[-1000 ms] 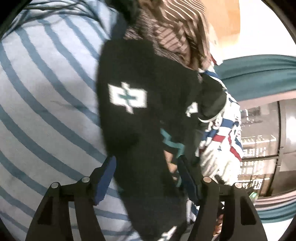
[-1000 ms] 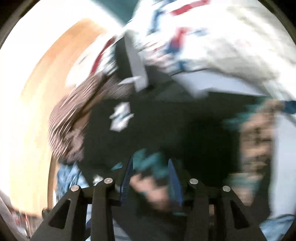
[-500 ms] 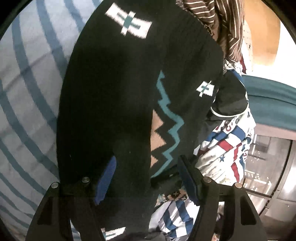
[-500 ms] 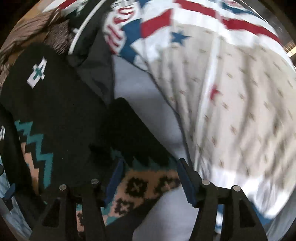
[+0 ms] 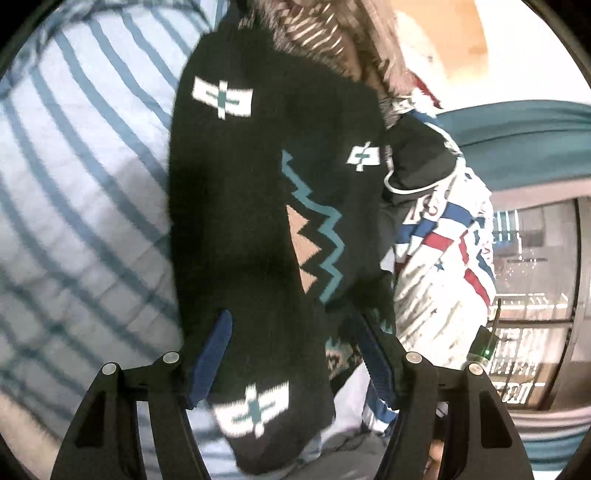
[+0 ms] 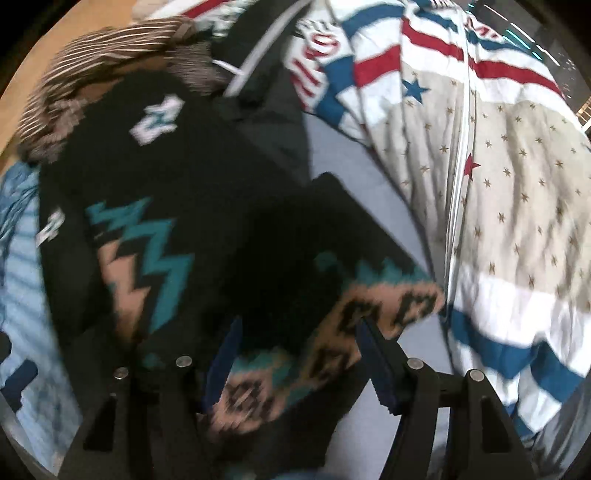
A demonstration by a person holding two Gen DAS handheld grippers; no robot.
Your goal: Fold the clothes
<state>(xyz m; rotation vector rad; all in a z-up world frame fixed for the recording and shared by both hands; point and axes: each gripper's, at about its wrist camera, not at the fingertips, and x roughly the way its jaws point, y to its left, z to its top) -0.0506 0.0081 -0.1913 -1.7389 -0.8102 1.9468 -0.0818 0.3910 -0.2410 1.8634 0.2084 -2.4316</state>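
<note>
Left wrist view: the left gripper [image 5: 295,354] hangs over the black patterned sweater [image 5: 258,206], fingers spread wide, pads not pressing on the knit — fabric lies below and between them, not pinched. The sweater lies lengthwise on the blue striped sheet [image 5: 85,192], sleeve or side panel doubled over the body, so it looks part-folded. A brown striped garment [image 5: 332,33] is bunched at its far end, and the stars-and-stripes garment [image 5: 450,258] is crumpled just beside it on the right, likely waiting its turn.

Right wrist view: the right gripper [image 6: 297,362] points steeply down at the sweater's patterned hem band [image 6: 369,314]. Its fingers are spread and the hem sits between them with a gap on each side — not gripped, as far as the blur allows. The hem is turned over onto the body, which fits a fold just laid down. The flag-print garment fills the right side, touching the sweater's edge; the brown one is at top left. Judgement: one fold is set and both grippers are free for the next.
</note>
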